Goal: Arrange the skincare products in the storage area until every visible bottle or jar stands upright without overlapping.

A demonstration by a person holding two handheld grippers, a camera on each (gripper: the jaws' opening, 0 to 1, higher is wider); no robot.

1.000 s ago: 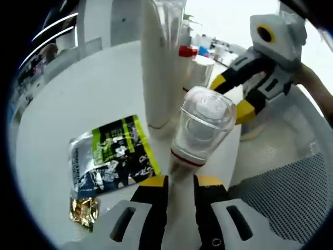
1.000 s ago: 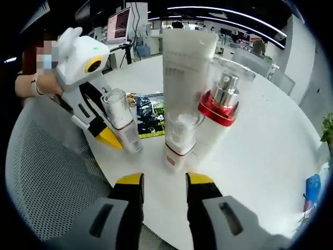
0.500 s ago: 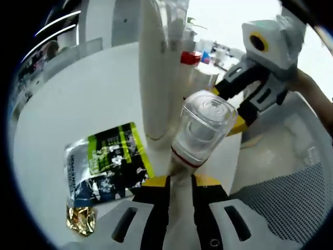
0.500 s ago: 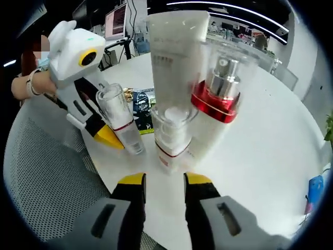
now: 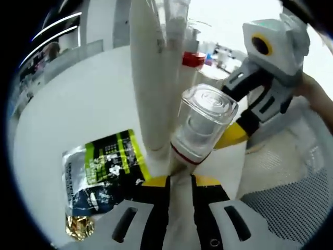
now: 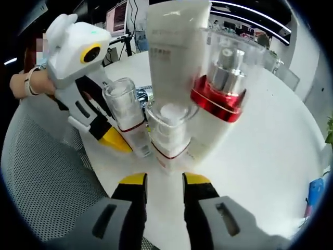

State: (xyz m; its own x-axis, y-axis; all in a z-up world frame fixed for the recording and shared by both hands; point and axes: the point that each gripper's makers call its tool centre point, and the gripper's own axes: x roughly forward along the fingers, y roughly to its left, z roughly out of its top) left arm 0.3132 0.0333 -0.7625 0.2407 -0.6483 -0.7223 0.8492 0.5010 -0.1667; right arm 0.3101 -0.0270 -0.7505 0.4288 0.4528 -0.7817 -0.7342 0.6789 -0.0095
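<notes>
Left gripper (image 6: 112, 139): white moulded housing, black jaw arms, yellow fingertips, green dot on top. Right gripper (image 5: 231, 136) same build, white shell, black-and-grey arms, yellow tips. Near jaws in both views are black with yellow tips on white slotted mounts; the person's wrist (image 6: 32, 83) wears a thin bracelet.

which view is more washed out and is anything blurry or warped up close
Left gripper view: the background at upper right is blown out to white, and the tall white tube close to the lens looks soft and bowed. Right gripper view: exposure is more even, the clear cap of the red-collared pump bottle carries glare, and the fisheye bends the round table edge.
</notes>
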